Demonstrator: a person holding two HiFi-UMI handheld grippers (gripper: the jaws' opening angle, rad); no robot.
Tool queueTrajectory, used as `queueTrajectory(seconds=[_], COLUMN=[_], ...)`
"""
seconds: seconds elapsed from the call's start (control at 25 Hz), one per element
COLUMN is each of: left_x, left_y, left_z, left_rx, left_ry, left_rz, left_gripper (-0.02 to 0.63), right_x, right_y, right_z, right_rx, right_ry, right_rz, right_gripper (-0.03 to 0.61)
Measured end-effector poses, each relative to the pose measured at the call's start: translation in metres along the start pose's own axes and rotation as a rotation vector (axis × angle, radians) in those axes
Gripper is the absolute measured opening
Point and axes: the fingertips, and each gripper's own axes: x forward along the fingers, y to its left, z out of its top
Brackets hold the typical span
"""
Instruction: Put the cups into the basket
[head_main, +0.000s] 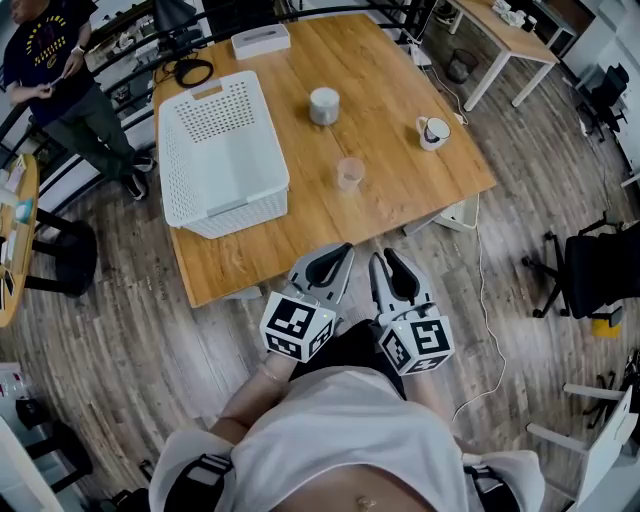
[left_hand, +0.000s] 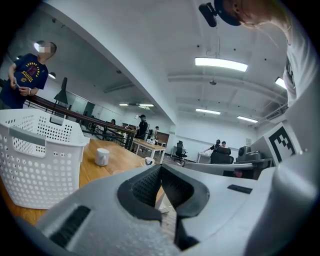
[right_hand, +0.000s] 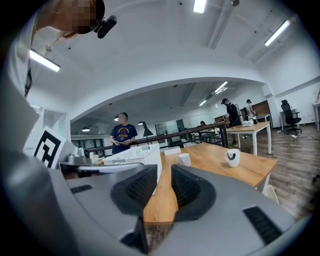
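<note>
On the wooden table (head_main: 420, 185) stand a grey cup (head_main: 323, 105), a clear cup (head_main: 350, 173) and a white mug (head_main: 433, 131) with a dark inside. At the table's left sits the white perforated basket (head_main: 222, 155), with nothing in it. Both grippers hover off the table's near edge, close to my body. My left gripper (head_main: 335, 262) has its pads meeting at the tips. My right gripper (head_main: 385, 265) shows a narrow gap with nothing in it. The right gripper view shows the basket (right_hand: 135, 155), grey cup (right_hand: 184, 159) and mug (right_hand: 232, 157) ahead.
A white box (head_main: 260, 40) and a coiled black cable (head_main: 192, 70) lie at the table's far side. A person (head_main: 50, 60) stands beyond the far left corner. A second table (head_main: 505, 35) is at the back right, an office chair (head_main: 595, 275) to the right.
</note>
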Motion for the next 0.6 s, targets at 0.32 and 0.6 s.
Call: queueTrajectory(seconds=[0.32, 0.6], left_x=[0.005, 0.016], left_y=[0.004, 0.016], left_z=[0.003, 0.001], left_rx=[-0.013, -0.036], left_ry=[-0.005, -0.002], left_rz=[0.002, 0.039], left_gripper=[0.008, 0.008], right_x=[0.008, 0.025], right_y=[-0.004, -0.014], right_z=[-0.001, -0.001], right_rx=[-0.025, -0.029], right_ry=[0.038, 0.067], right_rz=[0.004, 0.03], right_gripper=[0.081, 0.083])
